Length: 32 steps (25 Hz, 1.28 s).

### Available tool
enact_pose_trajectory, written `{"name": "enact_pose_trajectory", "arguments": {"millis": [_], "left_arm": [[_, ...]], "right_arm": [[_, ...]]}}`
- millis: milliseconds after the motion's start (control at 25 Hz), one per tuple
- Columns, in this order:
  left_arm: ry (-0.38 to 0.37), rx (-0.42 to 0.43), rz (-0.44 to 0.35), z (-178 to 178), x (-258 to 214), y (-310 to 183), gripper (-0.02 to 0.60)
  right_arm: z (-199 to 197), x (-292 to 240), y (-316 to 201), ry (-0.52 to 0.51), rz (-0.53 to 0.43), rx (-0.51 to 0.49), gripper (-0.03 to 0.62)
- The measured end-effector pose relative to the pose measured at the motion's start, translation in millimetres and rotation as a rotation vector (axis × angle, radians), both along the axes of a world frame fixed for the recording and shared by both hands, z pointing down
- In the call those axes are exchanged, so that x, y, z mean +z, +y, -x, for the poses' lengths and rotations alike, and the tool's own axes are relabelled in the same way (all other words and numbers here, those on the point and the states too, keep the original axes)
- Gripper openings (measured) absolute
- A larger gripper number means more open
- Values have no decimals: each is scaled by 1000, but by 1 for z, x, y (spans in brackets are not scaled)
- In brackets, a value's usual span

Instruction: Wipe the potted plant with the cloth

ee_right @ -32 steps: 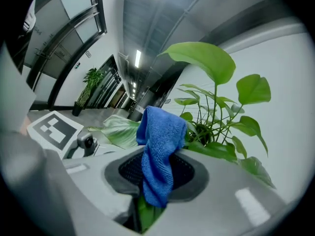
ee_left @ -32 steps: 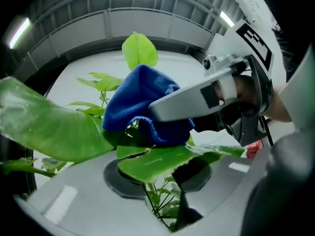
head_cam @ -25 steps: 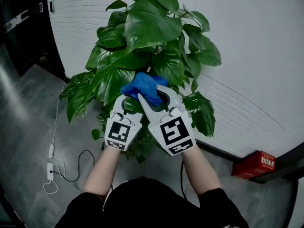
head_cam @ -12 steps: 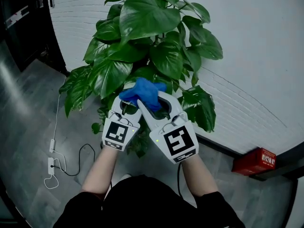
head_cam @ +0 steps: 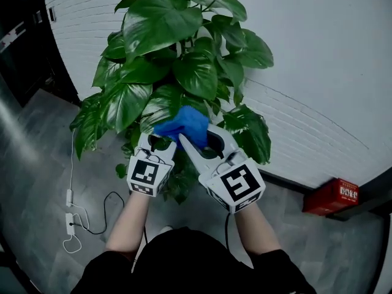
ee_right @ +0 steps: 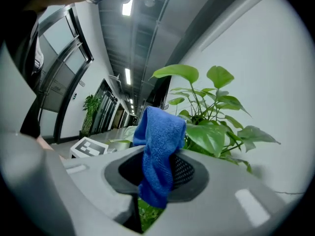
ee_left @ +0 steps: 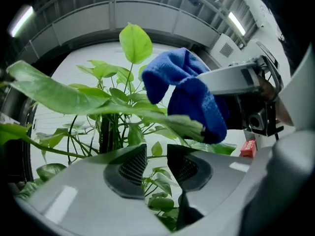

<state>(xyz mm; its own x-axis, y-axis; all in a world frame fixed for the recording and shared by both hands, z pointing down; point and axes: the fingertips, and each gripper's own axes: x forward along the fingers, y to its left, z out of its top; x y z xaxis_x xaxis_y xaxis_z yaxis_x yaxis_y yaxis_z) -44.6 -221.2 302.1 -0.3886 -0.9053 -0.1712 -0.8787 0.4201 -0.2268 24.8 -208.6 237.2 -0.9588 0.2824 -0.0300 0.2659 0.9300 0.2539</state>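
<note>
Cable (head_cam: 72, 220) on the floor (head_cam: 33, 164) at left, left tool (ee_left: 156, 166) slightly spread, gripping nothing, below a long leaf (ee_left: 74, 100), potted plant (head_cam: 162, 29) against white wall (head_cam: 318, 54), cloth (head_cam: 184, 126) pinched in right tool (ee_right: 156, 175), against that leaf, red box (head_cam: 335, 196) far right.

Soft, even indoor light fills the head view. The white wall (head_cam: 318, 54) at right is brightest, and the upper left corner falls almost to black. The plant (head_cam: 162, 23) shows a pale sheen on its glossy leaves, and the floor (head_cam: 37, 164) carries a dull reflection.

Both gripper views are fisheye, bent at the edges, with black corners. In the left gripper view, strip lights (ee_left: 22, 21) glare along the top, leaves glow backlit, and the left hand-held gripper (ee_left: 156, 166) is blurred, with white highlights on its shell. In the right gripper view the cloth (ee_right: 160, 146) is sharp, and the shell of the right hand-held gripper (ee_right: 157, 173) is soft.
</note>
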Motion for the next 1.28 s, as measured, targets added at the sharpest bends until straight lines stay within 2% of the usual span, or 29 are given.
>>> {"name": "enact_pose_trajectory", "arguments": {"millis": [160, 320, 560, 800, 880, 1160, 1280], "left_arm": [[31, 5, -10, 1, 3, -4, 124], [56, 7, -5, 10, 7, -11, 124], [56, 36, 10, 13, 7, -34, 124], [23, 66, -30, 5, -14, -41, 124], [13, 73, -28, 2, -16, -41, 124], [76, 78, -19, 5, -1, -35, 115], [74, 75, 3, 5, 4, -35, 116]], "right_arm": [[-14, -25, -39, -75, 27, 82, 100], [-10, -31, -75, -67, 67, 134, 100], [15, -32, -79, -58, 87, 108, 100], [42, -14, -63, -21, -22, 121, 100], [45, -5, -58, -13, -32, 118, 100], [36, 15, -60, 6, 91, 50, 100], [31, 25, -61, 24, 102, 44, 100]]}}
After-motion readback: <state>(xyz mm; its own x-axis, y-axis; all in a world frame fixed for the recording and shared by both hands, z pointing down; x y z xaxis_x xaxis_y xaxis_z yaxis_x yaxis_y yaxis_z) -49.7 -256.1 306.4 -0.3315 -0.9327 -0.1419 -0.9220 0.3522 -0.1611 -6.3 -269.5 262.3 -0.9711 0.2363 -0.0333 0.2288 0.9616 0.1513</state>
